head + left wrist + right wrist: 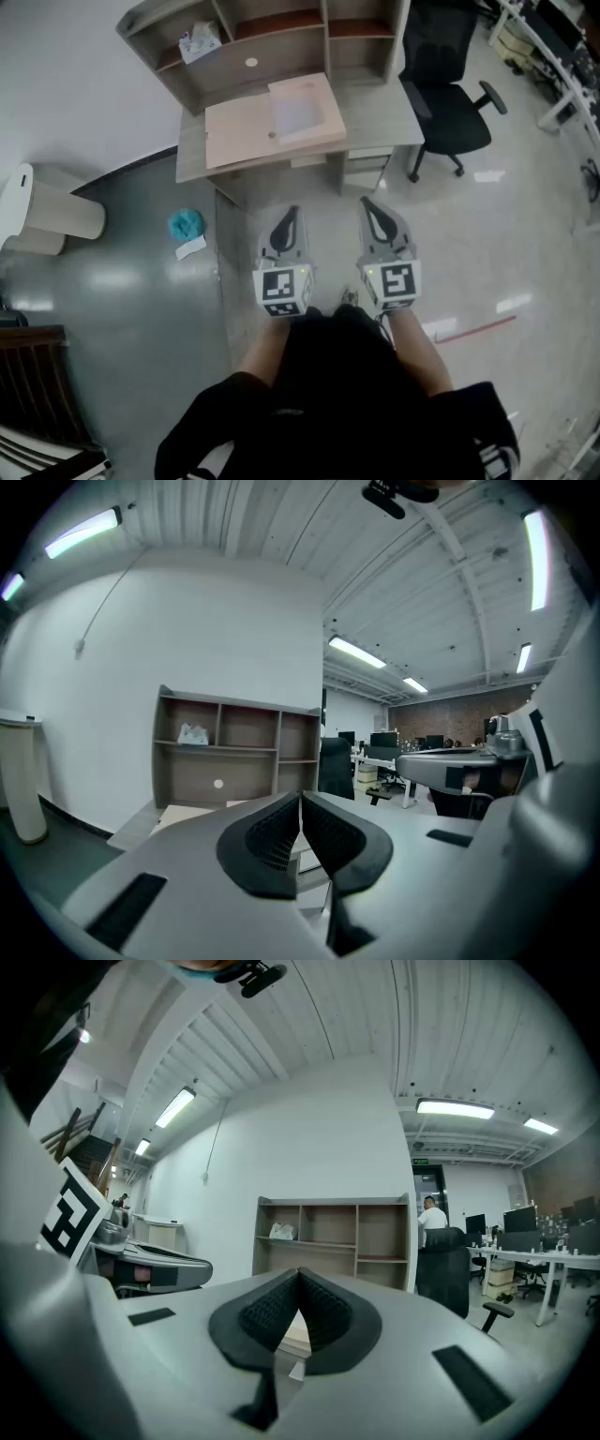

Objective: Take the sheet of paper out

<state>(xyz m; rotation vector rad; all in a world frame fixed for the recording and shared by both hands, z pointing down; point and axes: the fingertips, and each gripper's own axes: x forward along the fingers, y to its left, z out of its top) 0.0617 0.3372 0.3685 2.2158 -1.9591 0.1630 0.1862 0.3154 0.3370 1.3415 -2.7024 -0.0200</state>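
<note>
Fingers (267, 841) of my left gripper (291, 216) are pressed together, and so are those of my right gripper (368, 206). Ahead of both, well apart, the sheet of paper (298, 114) lies in an open wooden case (242, 131) on the desk (375, 117).

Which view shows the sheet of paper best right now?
The head view: the sheet of paper lies flat on a tan board on the desk, seen whole from above. In both gripper views the shut jaws cover most of the desktop; the sheet can't be picked out there.
</note>
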